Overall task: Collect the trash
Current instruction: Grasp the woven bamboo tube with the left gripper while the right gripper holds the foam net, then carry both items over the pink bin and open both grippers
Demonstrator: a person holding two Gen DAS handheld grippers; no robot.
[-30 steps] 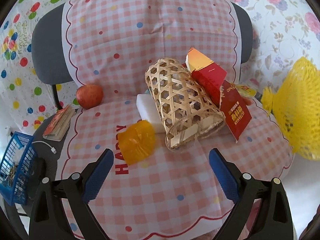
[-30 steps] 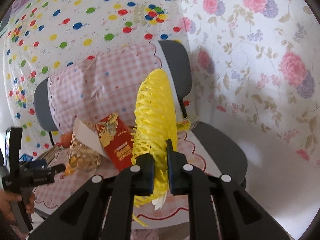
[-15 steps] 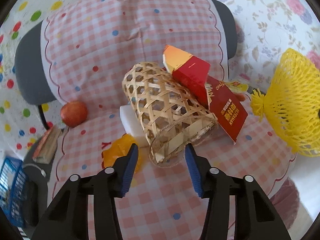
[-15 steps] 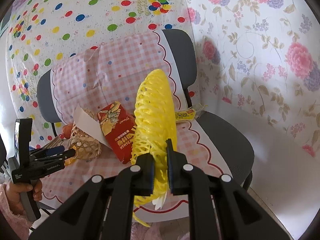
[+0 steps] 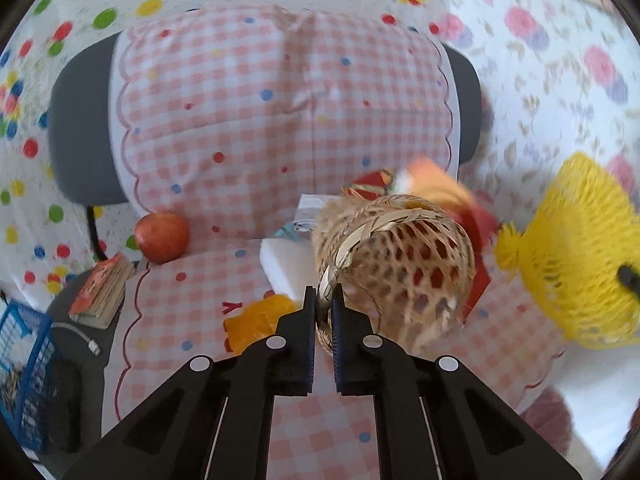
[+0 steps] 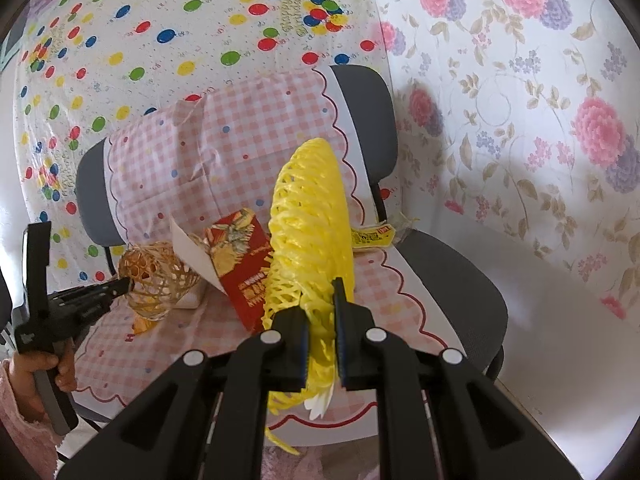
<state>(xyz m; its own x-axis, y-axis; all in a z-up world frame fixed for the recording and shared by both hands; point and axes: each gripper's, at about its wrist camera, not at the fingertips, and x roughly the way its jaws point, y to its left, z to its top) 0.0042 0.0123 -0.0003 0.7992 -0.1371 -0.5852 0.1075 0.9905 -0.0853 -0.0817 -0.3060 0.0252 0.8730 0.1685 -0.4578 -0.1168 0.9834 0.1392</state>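
Left wrist view. The left gripper (image 5: 324,300) is clenched on the rim of a woven bamboo basket (image 5: 394,258), which is tipped so that its open mouth faces the camera; the rim strip sits between the two fingers. The basket is blurred. Behind its upper edge lie a red packet (image 5: 370,181) and an orange-and-red carton (image 5: 448,192), both indistinct. An orange plastic wrapper (image 5: 256,320) lies on the pink checked cloth (image 5: 168,320) just left of the fingers, and a white foam block (image 5: 286,262) rests between wrapper and basket. A red apple (image 5: 162,236) sits at the junction of seat and backrest; a small book (image 5: 102,294) lies beside the cloth's edge, near a blue crate (image 5: 22,360). The yellow foam net (image 5: 576,256) hangs at the right, apart from the basket.

Right wrist view. The right gripper (image 6: 322,322) grips the yellow foam net, held edge-on and upright above the chair seat (image 6: 452,280). Beyond it, the red packet (image 6: 240,256) leans against the basket (image 6: 156,280), whose rim the left gripper (image 6: 120,282) pinches. A yellow label (image 6: 370,236) lies on the seat behind the net. A hand (image 6: 48,368) holds the left gripper's handle.
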